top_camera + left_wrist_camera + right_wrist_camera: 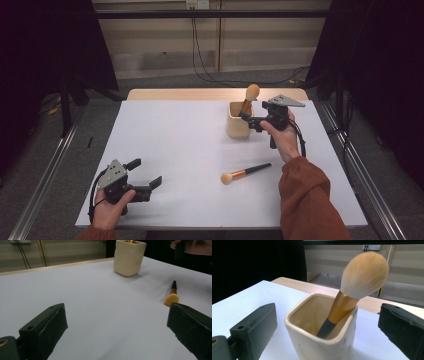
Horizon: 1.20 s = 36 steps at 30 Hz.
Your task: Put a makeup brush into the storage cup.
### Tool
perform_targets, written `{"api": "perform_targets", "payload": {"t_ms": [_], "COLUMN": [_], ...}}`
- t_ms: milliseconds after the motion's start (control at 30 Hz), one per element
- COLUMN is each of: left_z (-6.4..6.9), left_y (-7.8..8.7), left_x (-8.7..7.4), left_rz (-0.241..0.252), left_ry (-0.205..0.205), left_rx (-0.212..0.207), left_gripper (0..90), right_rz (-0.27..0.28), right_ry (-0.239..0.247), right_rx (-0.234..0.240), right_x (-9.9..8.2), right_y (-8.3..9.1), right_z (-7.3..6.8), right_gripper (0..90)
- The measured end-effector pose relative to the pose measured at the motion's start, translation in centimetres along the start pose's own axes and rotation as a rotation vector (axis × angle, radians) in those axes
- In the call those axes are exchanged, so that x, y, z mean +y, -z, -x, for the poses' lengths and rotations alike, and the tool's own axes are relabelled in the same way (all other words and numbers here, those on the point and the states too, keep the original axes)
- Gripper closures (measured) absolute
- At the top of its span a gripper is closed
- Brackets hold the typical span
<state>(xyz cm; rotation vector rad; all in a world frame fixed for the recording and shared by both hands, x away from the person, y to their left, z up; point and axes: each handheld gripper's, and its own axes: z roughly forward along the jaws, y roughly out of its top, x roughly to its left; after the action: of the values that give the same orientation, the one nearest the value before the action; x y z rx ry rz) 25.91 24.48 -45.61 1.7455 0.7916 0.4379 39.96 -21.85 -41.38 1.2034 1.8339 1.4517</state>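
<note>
Beige wall (260, 35); grey floor (165, 80)

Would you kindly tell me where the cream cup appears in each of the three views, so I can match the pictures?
High view: the cream cup stands right of centre on the table, just left of the right gripper.
Left gripper view: cup at the top, right of centre, far off.
Right gripper view: cup at bottom centre, close, between the open jaws.
Shared landmark: the large brush leaning in the cup.

Square cream ceramic cup (322, 345) holds a large makeup brush (359, 280): tan bristles, gold ferrule, dark grey handle. Small black-handled brush (245, 173) has peach bristles, orange ferrule. Surface (175, 145) is plain white.
</note>
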Motion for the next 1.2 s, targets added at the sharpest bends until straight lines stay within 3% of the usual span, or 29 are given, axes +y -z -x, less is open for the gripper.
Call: {"api": "perform_targets", "payload": {"t_ms": [167, 400, 667, 900, 1200], "left_z": [0.0, 0.0, 0.0, 0.0, 0.0], "left_y": [0.1, 0.2, 0.2, 0.5, 0.5], "left_x": [-0.1, 0.0, 0.1, 0.1, 0.1], "left_rz": [0.003, 0.021, 0.022, 0.032, 0.033], "left_ry": [0.003, 0.007, 0.007, 0.002, -0.003], "left_rx": [0.003, 0.008, 0.008, 0.011, 0.010], "left_gripper": [2.5, 2.5, 2.5, 2.5, 2.5], "right_rz": [0.017, 0.017, 0.028, 0.033, 0.055], "right_ry": [-0.018, -0.021, -0.019, 0.014, 0.002], "right_rx": [0.017, -0.004, 0.009, -0.005, -0.040], "right_x": [-0.5, -1.3, -2.7, -3.6, -4.2], "right_y": [0.9, 2.5, 4.3, 6.4, 9.3], "right_z": [0.0, -0.2, -0.8, -1.1, -0.6], "right_gripper": [1.3, 1.2, 0.1, 0.0, 0.0]}}
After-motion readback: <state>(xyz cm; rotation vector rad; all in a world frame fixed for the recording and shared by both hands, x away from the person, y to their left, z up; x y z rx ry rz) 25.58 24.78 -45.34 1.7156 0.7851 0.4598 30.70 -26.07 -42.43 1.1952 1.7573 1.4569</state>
